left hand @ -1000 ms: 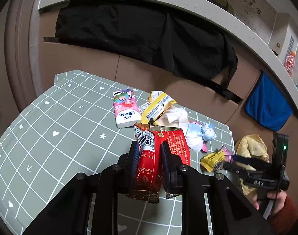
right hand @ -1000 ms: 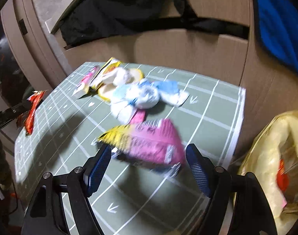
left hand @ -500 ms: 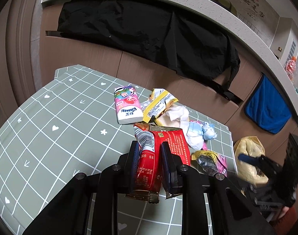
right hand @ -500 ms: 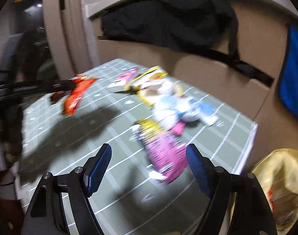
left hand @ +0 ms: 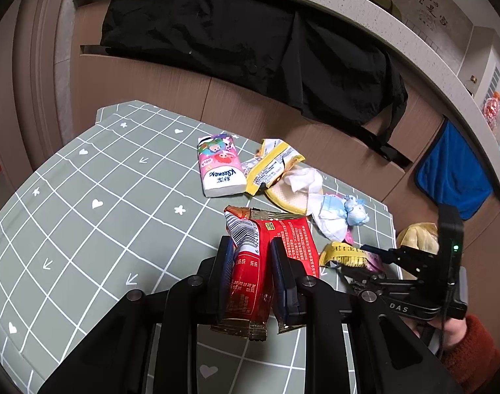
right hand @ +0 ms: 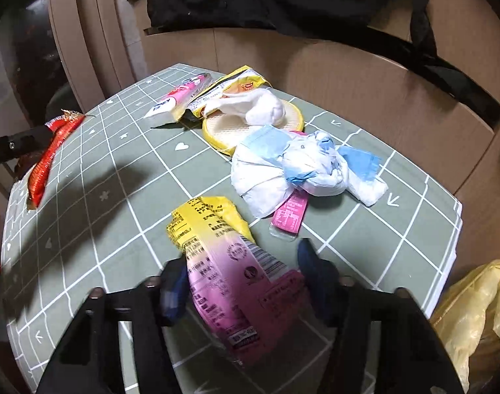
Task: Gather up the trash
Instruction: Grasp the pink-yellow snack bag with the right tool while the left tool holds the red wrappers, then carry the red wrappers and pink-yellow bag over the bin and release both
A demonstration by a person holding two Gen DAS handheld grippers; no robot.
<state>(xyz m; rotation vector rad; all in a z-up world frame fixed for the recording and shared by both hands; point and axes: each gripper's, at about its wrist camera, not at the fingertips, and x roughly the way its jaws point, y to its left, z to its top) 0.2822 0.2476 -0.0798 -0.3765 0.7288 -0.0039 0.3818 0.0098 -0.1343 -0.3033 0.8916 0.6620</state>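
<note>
While the left gripper [left hand: 250, 282] clamps a crinkly red foil wrapper [left hand: 250, 262], the right gripper's [right hand: 243, 282] jaws have just been closing around a limp pink-and-yellow plastic pouch [right hand: 230, 262] beside the crumpled blue-and-white mask [right hand: 302, 167]; light, slippery, best pinched mid-body.

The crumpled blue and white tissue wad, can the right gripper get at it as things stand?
Probably not yet: the right gripper has its jaws closing around the pink and yellow wrapper, so they are occupied. The tissue wad lies uncovered just beyond it.

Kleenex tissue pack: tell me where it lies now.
The Kleenex tissue pack lies flat at the table's far side in the left wrist view, left of the yellow wrapper and touching it.
</note>
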